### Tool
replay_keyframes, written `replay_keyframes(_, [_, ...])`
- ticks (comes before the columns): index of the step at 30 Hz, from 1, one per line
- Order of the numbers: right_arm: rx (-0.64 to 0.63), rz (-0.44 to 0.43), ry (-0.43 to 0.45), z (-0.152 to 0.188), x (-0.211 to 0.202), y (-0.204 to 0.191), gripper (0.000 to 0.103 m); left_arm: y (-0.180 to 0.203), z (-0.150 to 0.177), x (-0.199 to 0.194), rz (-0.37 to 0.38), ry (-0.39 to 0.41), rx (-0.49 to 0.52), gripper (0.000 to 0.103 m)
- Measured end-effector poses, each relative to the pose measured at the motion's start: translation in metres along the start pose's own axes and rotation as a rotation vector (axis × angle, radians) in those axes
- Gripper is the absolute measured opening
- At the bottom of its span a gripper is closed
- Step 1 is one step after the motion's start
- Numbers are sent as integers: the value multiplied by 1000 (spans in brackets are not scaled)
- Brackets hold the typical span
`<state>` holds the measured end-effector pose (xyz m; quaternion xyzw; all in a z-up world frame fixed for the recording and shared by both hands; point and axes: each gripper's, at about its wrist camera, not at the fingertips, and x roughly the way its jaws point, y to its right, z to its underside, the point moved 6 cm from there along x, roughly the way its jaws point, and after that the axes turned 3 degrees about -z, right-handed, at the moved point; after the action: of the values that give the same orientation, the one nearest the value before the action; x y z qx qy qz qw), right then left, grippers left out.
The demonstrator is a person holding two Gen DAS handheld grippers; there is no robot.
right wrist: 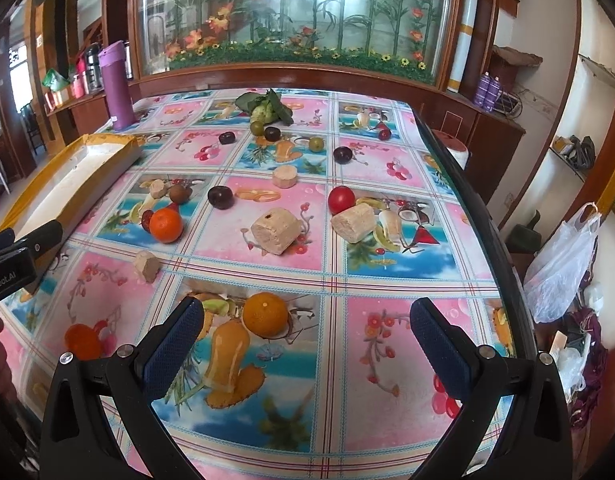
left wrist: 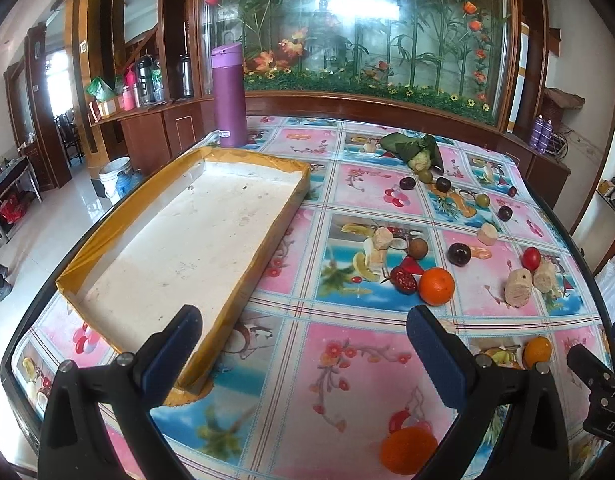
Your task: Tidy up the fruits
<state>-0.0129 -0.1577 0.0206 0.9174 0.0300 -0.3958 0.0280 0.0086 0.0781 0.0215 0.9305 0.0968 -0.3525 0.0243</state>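
Note:
A shallow white tray with yellow taped rim [left wrist: 211,158] lies at the table's left; it also shows in the right wrist view [right wrist: 107,145]. It holds nothing. Fruits are scattered to its right: oranges [left wrist: 436,286] [right wrist: 265,314] [right wrist: 166,225], dark plums [left wrist: 459,254] [right wrist: 220,197], a red tomato [right wrist: 341,199], green olives [right wrist: 316,144] and beige cylinder pieces [right wrist: 275,231] [right wrist: 353,223]. My left gripper [left wrist: 303,354] is open and empty above the near table, its left finger over the tray's near corner. My right gripper [right wrist: 307,344] is open and empty, just behind the nearest orange.
A purple flask [left wrist: 228,96] stands behind the tray. A leafy green fruit [left wrist: 421,152] lies at the far side. The table's right edge [right wrist: 487,216] drops to clutter and a plastic bag [right wrist: 559,272]. A glass flower cabinet [left wrist: 347,40] backs the table.

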Motion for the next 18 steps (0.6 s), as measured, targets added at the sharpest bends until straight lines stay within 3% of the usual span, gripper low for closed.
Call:
replay_keyframes(8, [-45,-74,-65,6,24,-15,103,-3,9,4,-2,-29,41,103])
replay_keyframes(14, [-81,-80,-112,9,43,-20,100,0,16,5,4,-60,79,103])
replay_keyframes(18, [-89,-116,-156,14,53,-24,76,1,19,8,10,-84,83,103])
